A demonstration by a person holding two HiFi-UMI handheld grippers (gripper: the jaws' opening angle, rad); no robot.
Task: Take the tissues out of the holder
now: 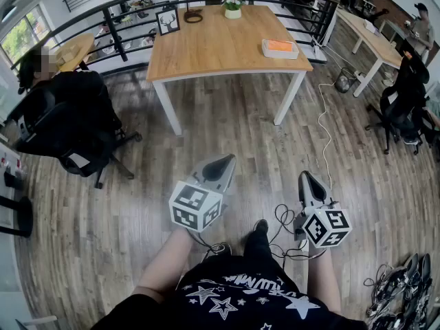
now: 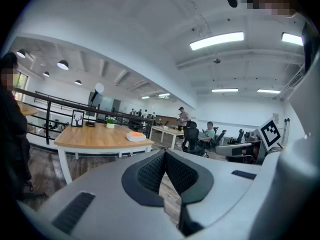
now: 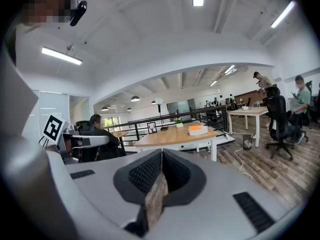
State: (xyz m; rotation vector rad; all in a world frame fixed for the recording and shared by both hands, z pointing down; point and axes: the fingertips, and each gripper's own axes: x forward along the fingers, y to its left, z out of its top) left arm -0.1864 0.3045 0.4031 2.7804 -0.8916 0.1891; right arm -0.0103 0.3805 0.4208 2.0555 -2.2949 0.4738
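Observation:
The tissue holder [image 1: 280, 48], a white box with an orange top, lies on the right part of the wooden table [image 1: 220, 50], far ahead of both grippers. It also shows small in the left gripper view as the tissue holder [image 2: 136, 136] and in the right gripper view as the tissue holder [image 3: 196, 129]. My left gripper [image 1: 223, 162] hangs low over the floor near my legs, jaws shut and empty. My right gripper [image 1: 304, 179] is beside it on the right, also shut with nothing held. From their own cameras, the left gripper [image 2: 164, 154] and right gripper [image 3: 162, 154] show pads meeting.
A picture frame [image 1: 168, 20], a small potted plant [image 1: 233, 7] and a black ring [image 1: 193, 16] stand at the table's far edge. A person sits in a black chair [image 1: 65, 126] at the left. A white cable [image 1: 323, 126] trails over the wooden floor; a railing [image 1: 124, 26] runs behind.

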